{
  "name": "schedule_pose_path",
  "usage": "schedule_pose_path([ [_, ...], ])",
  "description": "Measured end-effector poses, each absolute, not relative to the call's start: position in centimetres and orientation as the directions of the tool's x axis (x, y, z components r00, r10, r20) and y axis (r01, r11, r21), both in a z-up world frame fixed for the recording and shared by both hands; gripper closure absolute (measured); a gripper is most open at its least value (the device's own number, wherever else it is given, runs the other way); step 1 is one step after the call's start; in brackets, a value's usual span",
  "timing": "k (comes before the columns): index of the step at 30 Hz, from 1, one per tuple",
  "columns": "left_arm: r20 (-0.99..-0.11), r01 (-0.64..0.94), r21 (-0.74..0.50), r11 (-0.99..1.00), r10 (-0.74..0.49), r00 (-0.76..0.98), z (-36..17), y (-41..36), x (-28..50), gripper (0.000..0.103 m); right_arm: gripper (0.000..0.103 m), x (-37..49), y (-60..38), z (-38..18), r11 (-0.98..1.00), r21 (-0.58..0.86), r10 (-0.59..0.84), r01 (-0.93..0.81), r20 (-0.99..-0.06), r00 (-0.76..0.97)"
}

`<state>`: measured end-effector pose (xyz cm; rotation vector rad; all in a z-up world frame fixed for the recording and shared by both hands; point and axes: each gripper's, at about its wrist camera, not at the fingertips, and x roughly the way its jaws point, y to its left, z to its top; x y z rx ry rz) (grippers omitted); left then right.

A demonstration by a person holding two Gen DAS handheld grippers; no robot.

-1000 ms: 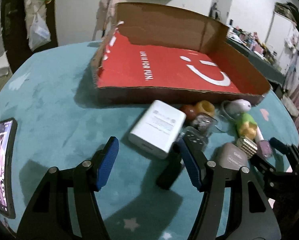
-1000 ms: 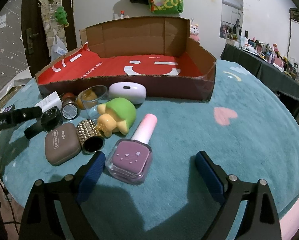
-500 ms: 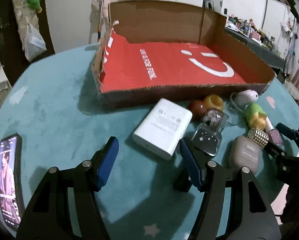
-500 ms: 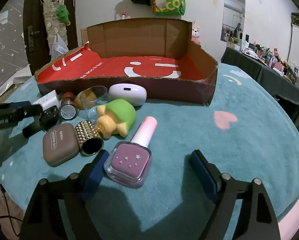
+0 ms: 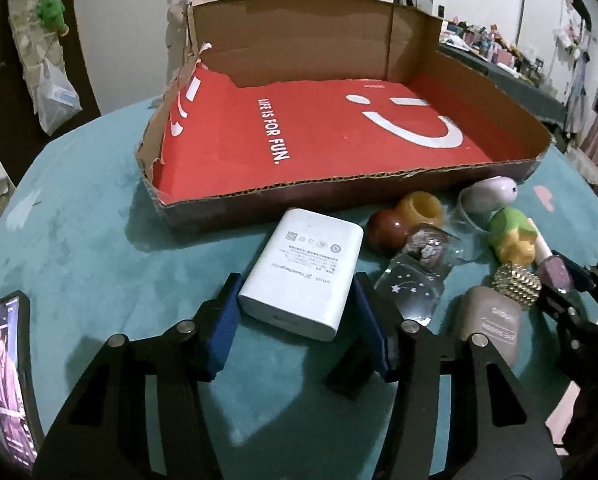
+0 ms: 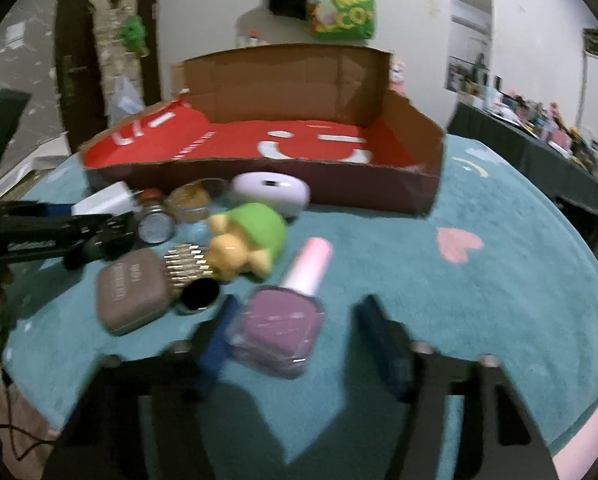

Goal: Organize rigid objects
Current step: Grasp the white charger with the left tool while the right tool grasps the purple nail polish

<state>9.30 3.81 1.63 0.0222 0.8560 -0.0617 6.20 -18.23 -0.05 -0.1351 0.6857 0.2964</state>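
On the teal tabletop [image 5: 79, 240], just in front of the open cardboard box [image 5: 331, 140] with its red lining, the left gripper [image 5: 295, 320] has its jaws just closed in around the near end of the white power bank [image 5: 307, 276], both pads against its sides. Beside it, the right gripper [image 6: 299, 332] has been closing too, with the purple nail-polish bottle [image 6: 279, 324] between its jaws: the left pad touches it, the right pad stands apart.
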Motion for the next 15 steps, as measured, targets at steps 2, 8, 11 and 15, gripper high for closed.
schedule_pose_path([
  [2,-0.751,0.064,0.0,0.998,-0.042,0.659,1.8,3.7,9.0,0.052,0.06,6.1,-18.1,0.0,0.947,-0.03,0.228,-0.321,-0.642,0.732],
  [8,-0.728,0.071,-0.011,0.997,-0.057,0.683,3.0,3.7,7.9,0.054,0.06,5.7,-18.6,1.3,0.94,0.018,0.278,-0.341,-0.622,0.732],
  [11,-0.728,0.07,-0.023,0.997,-0.064,0.683,3.0,3.7,7.7,0.055,0.06,5.4,-18.4,2.1,0.931,0.032,0.307,-0.365,-0.609,0.731],
  [15,-0.708,0.066,-0.065,0.996,-0.092,0.7,3.6,4.0,6.9,0.056,0.06,5.3,-18.3,2.7,0.925,0.043,0.326,-0.377,-0.598,0.732],
])
